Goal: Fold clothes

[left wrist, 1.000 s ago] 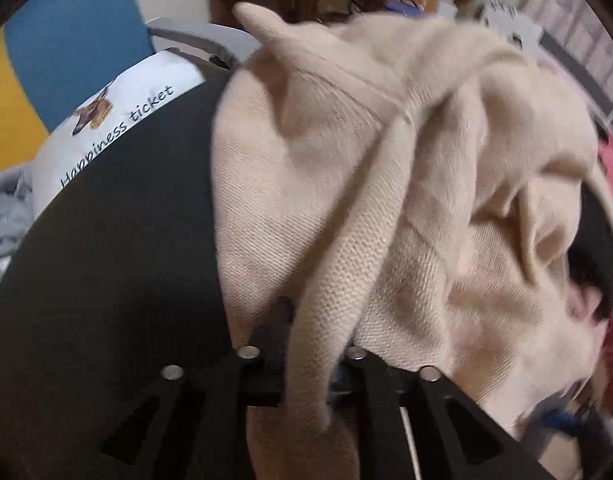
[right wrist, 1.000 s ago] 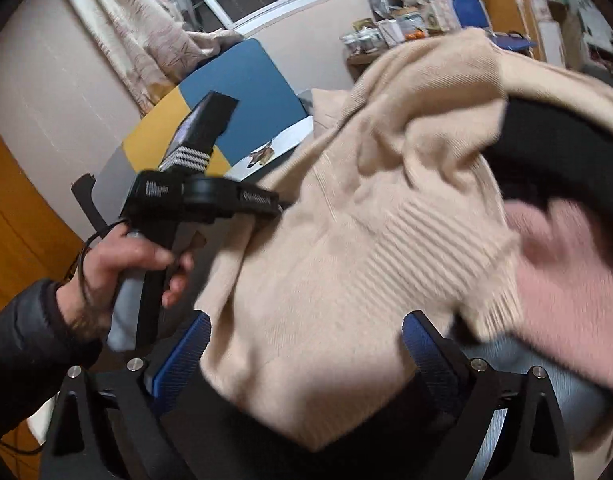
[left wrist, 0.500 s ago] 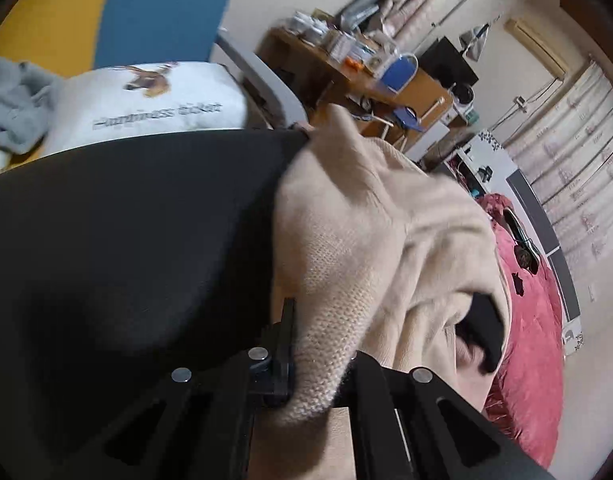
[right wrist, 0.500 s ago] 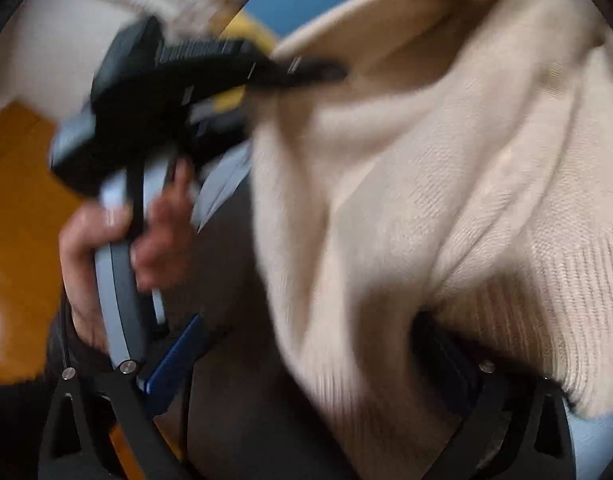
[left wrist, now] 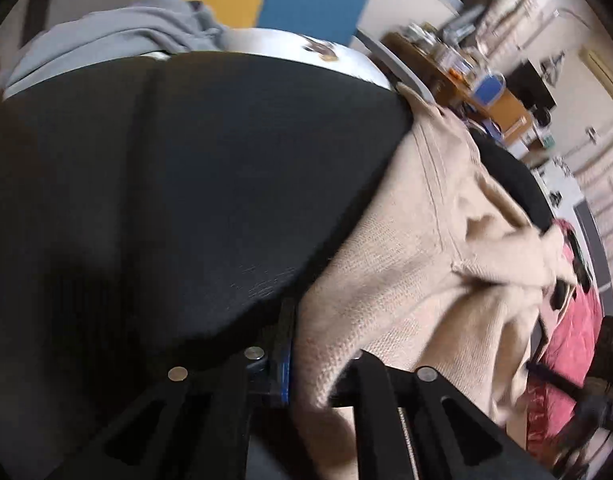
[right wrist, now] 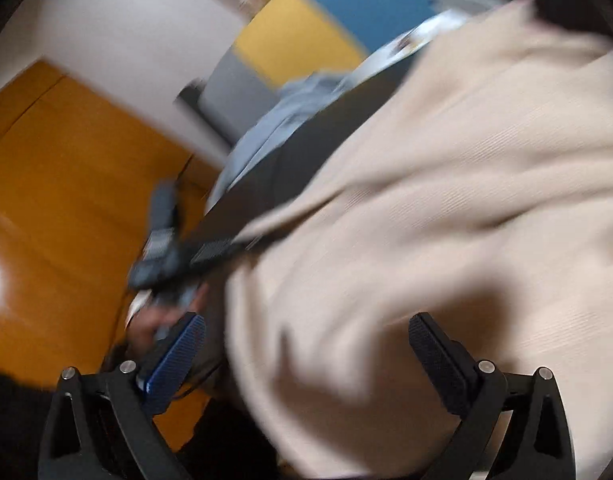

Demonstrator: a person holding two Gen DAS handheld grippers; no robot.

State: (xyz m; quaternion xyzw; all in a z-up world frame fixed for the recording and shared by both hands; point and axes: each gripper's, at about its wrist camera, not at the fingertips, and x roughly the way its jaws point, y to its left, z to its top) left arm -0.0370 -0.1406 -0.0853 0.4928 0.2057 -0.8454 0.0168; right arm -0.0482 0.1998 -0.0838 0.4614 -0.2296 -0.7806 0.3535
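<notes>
A beige knit sweater point(left wrist: 418, 264) lies rumpled over a black cloth surface point(left wrist: 166, 200). My left gripper point(left wrist: 318, 364) is shut on a fold of the sweater's edge, low in the left wrist view. In the blurred right wrist view the sweater point(right wrist: 446, 200) fills the right side and hangs between the fingers of my right gripper point(right wrist: 306, 360), which is open and not clamping it. The left gripper point(right wrist: 174, 256) and the hand holding it show at the sweater's left edge.
A grey garment point(left wrist: 118, 36) and a white printed pillow point(left wrist: 306, 56) lie behind the black surface. A pink-red cloth point(left wrist: 566, 340) is at the right. A cluttered wooden desk point(left wrist: 466, 80) stands beyond. Orange floor point(right wrist: 58, 200) shows at the left.
Both views have swung; the left gripper has pulled the sweater edge down and left, so more black surface shows. The right gripper stays open with the sweater draped in it.
</notes>
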